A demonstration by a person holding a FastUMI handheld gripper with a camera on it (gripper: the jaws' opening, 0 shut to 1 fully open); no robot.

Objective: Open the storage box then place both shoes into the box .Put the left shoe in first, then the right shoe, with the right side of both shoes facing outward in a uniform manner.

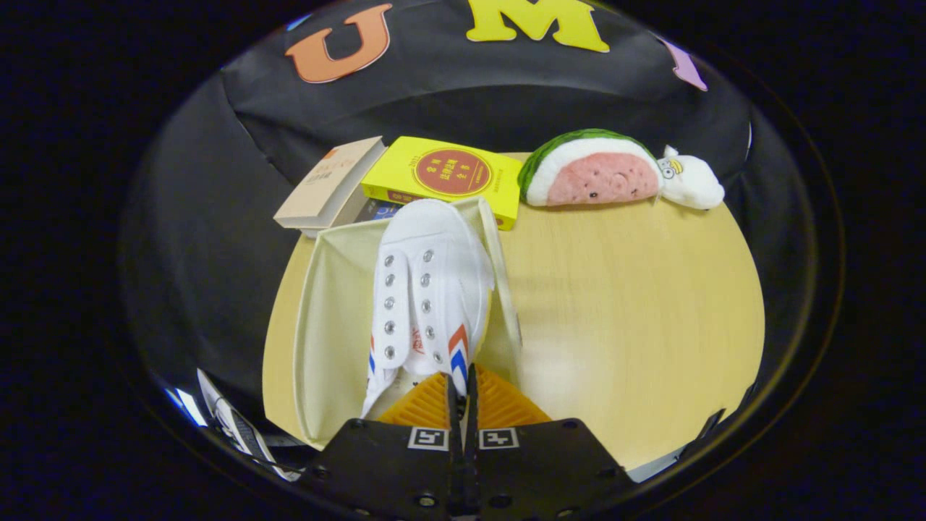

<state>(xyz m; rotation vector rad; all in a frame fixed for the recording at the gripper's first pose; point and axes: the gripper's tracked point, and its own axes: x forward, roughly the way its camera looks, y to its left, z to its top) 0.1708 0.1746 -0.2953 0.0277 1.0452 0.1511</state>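
Here: jaws of gripper (463, 387) nearly closed, pinching heel edge of white shoe (428, 289) | shoe toe-away, lying in open cream storage box (325, 325) | box on pale wooden desk (636, 311) | beyond: tan book (329, 187), yellow book (445, 175), watermelon plush (592, 170), white plush (691, 181) | backed by black cloth wall (217, 181).

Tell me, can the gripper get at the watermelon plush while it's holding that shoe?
Probably not yet: the gripper is shut on the white shoe over the storage box; the watermelon plush lies beyond, across bare table.
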